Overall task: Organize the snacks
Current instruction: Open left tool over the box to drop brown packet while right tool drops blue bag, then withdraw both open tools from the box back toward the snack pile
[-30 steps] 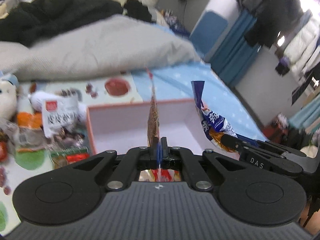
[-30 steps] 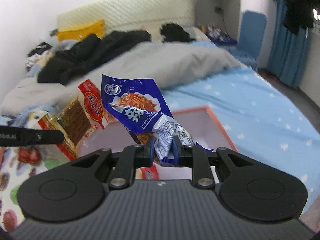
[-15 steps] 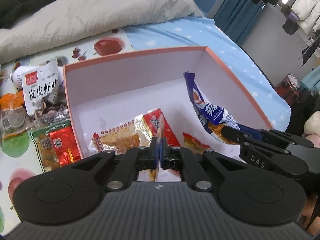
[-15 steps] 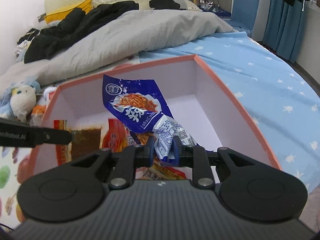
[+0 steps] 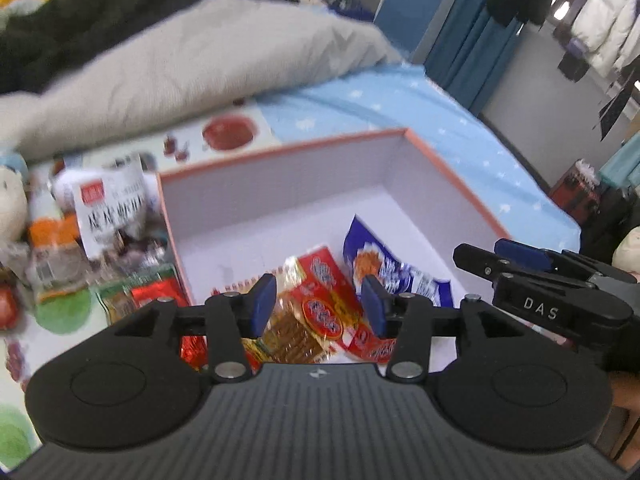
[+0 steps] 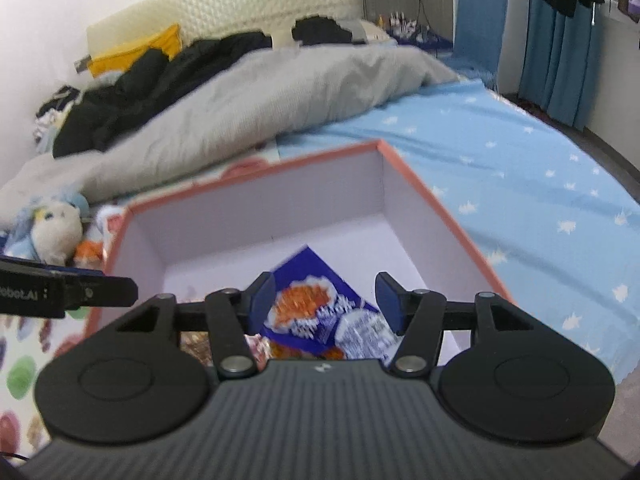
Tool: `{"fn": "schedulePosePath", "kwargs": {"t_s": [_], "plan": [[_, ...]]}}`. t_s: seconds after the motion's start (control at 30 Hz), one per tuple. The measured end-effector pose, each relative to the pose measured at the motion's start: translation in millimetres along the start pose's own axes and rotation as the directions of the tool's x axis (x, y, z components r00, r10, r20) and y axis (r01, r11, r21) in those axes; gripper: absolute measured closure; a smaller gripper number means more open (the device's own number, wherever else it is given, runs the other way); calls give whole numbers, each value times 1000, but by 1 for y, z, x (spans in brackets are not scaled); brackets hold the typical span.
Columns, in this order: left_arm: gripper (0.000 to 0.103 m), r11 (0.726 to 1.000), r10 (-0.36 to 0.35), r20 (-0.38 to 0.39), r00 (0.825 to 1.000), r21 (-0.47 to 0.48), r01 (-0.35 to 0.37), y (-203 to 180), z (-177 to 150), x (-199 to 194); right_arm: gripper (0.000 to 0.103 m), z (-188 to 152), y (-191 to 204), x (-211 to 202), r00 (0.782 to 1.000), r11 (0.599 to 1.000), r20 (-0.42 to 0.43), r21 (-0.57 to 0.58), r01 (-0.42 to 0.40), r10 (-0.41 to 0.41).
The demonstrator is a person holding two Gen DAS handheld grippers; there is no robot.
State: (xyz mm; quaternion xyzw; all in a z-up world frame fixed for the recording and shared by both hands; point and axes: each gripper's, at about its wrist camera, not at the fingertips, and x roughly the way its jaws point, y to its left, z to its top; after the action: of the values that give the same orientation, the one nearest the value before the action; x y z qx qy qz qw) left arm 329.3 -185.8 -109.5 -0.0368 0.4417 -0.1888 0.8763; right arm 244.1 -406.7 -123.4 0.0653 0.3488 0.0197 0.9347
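Observation:
A pink-rimmed box [image 5: 288, 148] with a pale inside sits on the bed; it also shows in the right wrist view [image 6: 256, 172]. My left gripper [image 5: 318, 302] is open above a red snack packet [image 5: 320, 312] lying on the box floor. My right gripper [image 6: 326, 300] is open above a blue snack packet [image 6: 316, 312], which also lies in the box in the left wrist view [image 5: 392, 268]. The right gripper's fingers [image 5: 520, 264] reach in from the right. The left gripper's finger [image 6: 80, 290] shows at the left edge.
Several loose snack packets [image 5: 112, 212] lie on a fruit-print mat [image 5: 228, 136] left of the box. A plush toy [image 6: 56, 224] lies beside them. A grey duvet [image 6: 260, 96] and black clothes [image 6: 152, 80] lie behind. Blue starred sheet [image 6: 520, 168] runs to the right.
Both grippers have opened and let go of their packets, which now lie in the box. Both grippers have drawn back and tilted up from the box.

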Motion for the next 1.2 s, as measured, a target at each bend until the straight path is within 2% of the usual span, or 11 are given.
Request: {"fn": "schedulePosePath", "kwargs": {"t_s": [0.17,0.33,0.5,0.57,0.73,0.97,1.1,1.2], "plan": [[47,1000,19,106,994,11,-20,9,4,-40,45,16,17,-28,996,999,79,-13,-41,42],[42,999,22,173,985,-31,-17,27,2,-78,45,22,35,-52,988,996,131,-43,-78,83],[26,998,62,240,969,-39,-54,41,-7,-115,45,26,53,-69,977,992,174,-45,-119,125],[15,997,76,263,962,-40,-68,45,-12,-128,45,26,63,-76,972,990,193,-60,-127,136],[6,994,111,320,941,-60,-96,60,-27,-160,45,24,86,-89,960,984,217,-78,-161,175],[3,987,148,353,924,-116,-113,89,-58,-196,44,13,122,-94,953,973,206,-97,-207,224],[3,978,181,357,917,-167,-128,108,-80,-213,39,0,142,-96,950,966,192,-120,-228,247],[3,971,201,338,920,-190,-142,119,-97,-219,39,-9,154,-97,949,961,172,-135,-242,263]]}}
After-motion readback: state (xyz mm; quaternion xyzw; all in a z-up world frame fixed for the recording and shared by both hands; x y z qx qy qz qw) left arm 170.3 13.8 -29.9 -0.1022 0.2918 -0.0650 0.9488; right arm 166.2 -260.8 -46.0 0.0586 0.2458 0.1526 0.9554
